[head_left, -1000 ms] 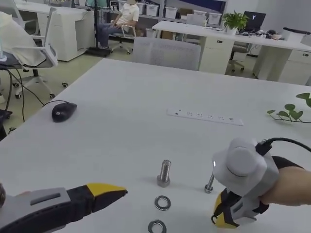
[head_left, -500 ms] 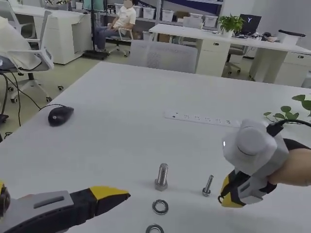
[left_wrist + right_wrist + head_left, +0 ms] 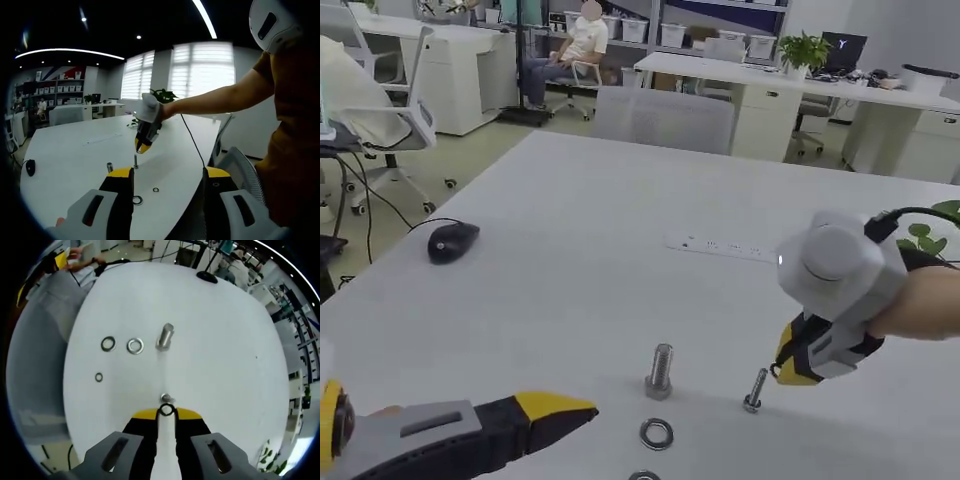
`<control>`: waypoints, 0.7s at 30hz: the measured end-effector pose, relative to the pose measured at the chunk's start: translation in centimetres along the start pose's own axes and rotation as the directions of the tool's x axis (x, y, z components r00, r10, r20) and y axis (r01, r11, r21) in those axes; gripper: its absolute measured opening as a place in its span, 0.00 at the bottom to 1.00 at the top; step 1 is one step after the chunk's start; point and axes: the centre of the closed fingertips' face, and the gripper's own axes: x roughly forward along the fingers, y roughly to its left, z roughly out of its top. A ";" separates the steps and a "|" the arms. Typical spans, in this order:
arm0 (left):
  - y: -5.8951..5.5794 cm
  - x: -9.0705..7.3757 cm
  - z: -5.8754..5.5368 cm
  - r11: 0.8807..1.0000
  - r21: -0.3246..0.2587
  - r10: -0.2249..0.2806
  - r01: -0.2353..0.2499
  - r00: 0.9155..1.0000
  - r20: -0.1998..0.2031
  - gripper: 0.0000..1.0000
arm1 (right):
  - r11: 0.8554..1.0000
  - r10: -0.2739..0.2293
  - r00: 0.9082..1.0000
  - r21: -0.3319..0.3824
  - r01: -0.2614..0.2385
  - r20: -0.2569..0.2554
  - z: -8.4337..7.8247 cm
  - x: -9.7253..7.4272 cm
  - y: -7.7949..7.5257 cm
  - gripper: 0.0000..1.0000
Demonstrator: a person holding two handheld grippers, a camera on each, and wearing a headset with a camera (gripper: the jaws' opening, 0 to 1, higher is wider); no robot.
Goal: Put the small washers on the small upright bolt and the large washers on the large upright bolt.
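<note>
The right gripper (image 3: 167, 414), clenched on a small washer (image 3: 166, 410), has risen to hover just above the small upright bolt (image 3: 165, 398), ready to drop it on; the left gripper (image 3: 167, 182) waits, jaws apart.

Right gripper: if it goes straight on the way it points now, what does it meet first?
Probably the small upright bolt, directly ahead of the small washer clamped in the right gripper; depth is unclear.
</note>
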 end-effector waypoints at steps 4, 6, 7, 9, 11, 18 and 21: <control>0.2 0.0 0.0 1.000 0.002 0.006 -0.006 1.000 -0.004 0.54 | 1.000 0.005 1.000 -0.006 -0.005 0.000 0.4 0.4 -0.3 0.12; 0.2 0.0 -0.1 1.000 -0.002 0.008 -0.008 1.000 -0.007 0.54 | 1.000 0.013 1.000 -0.004 -0.013 -0.001 0.4 0.6 -0.5 0.12; 0.3 0.0 -0.2 1.000 -0.003 0.009 -0.009 1.000 -0.007 0.54 | 1.000 0.011 1.000 -0.006 -0.011 -0.001 0.4 0.6 -0.5 0.12; 0.3 -0.1 -0.3 1.000 -0.008 0.011 -0.011 1.000 -0.006 0.54 | 1.000 0.016 1.000 -0.009 -0.016 -0.001 0.5 0.7 -0.5 0.12; 0.3 0.0 -0.4 1.000 -0.012 0.013 -0.013 1.000 -0.007 0.54 | 1.000 0.021 1.000 -0.014 -0.021 -0.007 0.5 0.9 -0.4 0.12; 0.6 0.1 -0.6 1.000 -0.018 0.016 -0.016 1.000 -0.008 0.54 | 0.999 0.034 0.999 -0.010 -0.034 -0.022 0.1 1.5 -0.5 0.12; 0.7 0.0 -0.6 1.000 -0.020 0.020 -0.020 1.000 -0.007 0.54 | 0.999 0.036 0.999 -0.011 -0.036 -0.026 -0.1 1.6 -0.6 0.12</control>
